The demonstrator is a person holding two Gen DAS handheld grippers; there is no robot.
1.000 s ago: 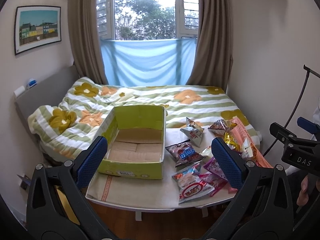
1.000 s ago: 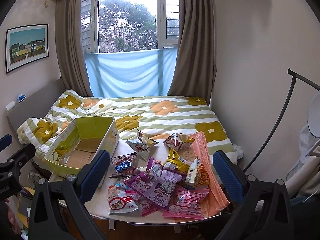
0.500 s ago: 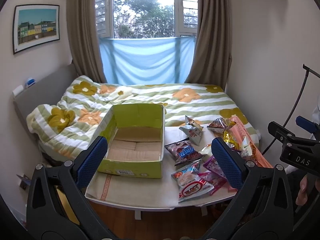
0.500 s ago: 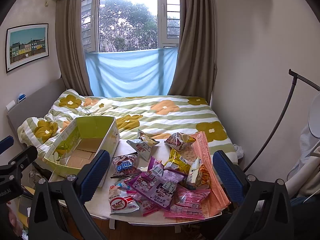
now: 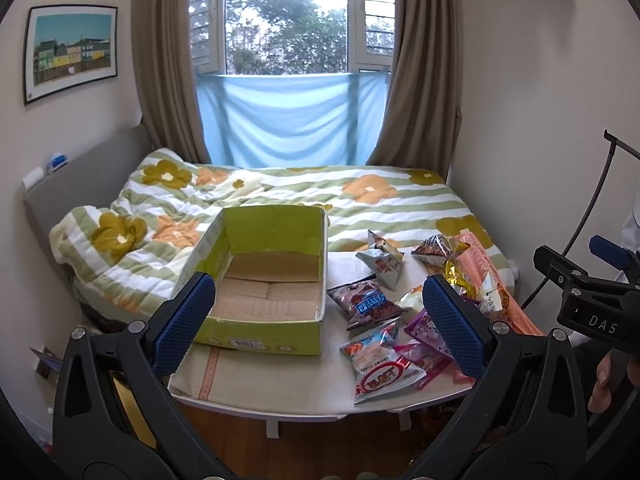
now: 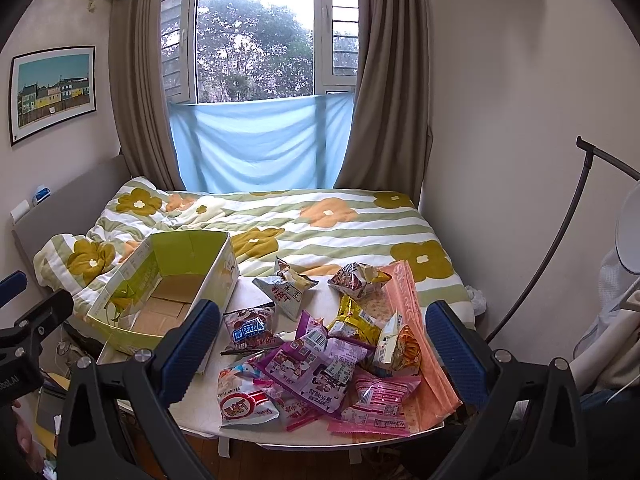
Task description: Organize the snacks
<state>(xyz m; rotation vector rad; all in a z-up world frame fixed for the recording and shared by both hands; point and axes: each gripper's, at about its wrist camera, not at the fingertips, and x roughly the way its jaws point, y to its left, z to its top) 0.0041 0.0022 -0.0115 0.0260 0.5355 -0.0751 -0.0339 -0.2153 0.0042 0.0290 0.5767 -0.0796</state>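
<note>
Claws point(image 5: 318, 324) point(image 6: 322, 340) spread wide; bright crinkled snack packets point(image 6: 320, 356) heaped.

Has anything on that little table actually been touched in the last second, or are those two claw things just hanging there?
Nothing was taken or let go. Both views drift only slightly. The left gripper and right gripper stay wide open and empty, short of the table. The green box remains empty, and the snack packets lie in the same heap beside it.
</note>
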